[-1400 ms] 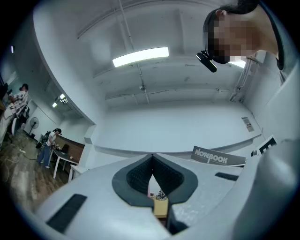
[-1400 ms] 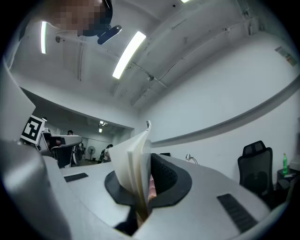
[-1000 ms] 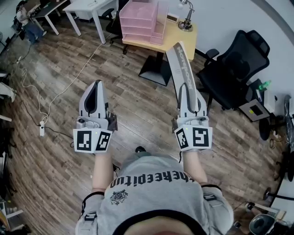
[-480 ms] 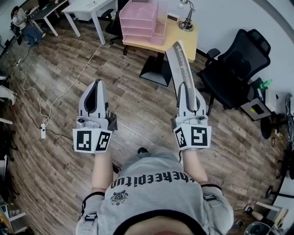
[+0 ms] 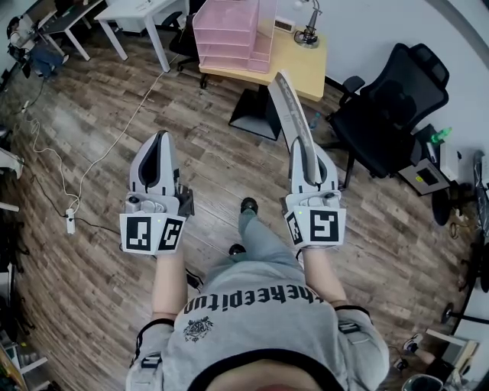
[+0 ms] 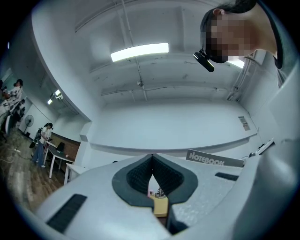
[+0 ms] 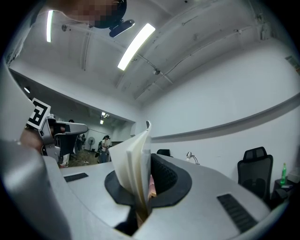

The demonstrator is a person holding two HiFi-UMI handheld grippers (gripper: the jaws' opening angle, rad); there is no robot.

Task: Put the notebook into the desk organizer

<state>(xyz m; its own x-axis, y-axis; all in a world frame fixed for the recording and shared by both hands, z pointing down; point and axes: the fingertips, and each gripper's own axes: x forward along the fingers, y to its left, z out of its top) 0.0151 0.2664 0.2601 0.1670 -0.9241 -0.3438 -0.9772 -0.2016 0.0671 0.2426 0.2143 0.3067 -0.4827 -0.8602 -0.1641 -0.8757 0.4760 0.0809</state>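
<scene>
A grey-spined notebook (image 5: pixel 289 107) stands on edge in my right gripper (image 5: pixel 305 151), which is shut on its lower end. The book's top points toward the desk. In the right gripper view its white pages (image 7: pixel 132 164) fan up between the dark pads. The pink mesh desk organizer (image 5: pixel 229 34) sits on a yellow desk (image 5: pixel 306 67) ahead, apart from the book. My left gripper (image 5: pixel 160 139) hovers over the wooden floor to the left, shut with nothing in it. Its pads (image 6: pixel 140 176) meet at the tip, and the notebook (image 6: pixel 214 159) shows off to the right.
A small desk lamp (image 5: pixel 309 32) stands on the yellow desk right of the organizer. A black office chair (image 5: pixel 390 107) is to the right. White tables (image 5: pixel 145 11) stand at the far left. A cable and power strip (image 5: pixel 70 216) lie on the floor.
The person has stepped forward, with a leg and shoe now showing below the grippers. The desk has come a little nearer, and the notebook's top has swung slightly left.
</scene>
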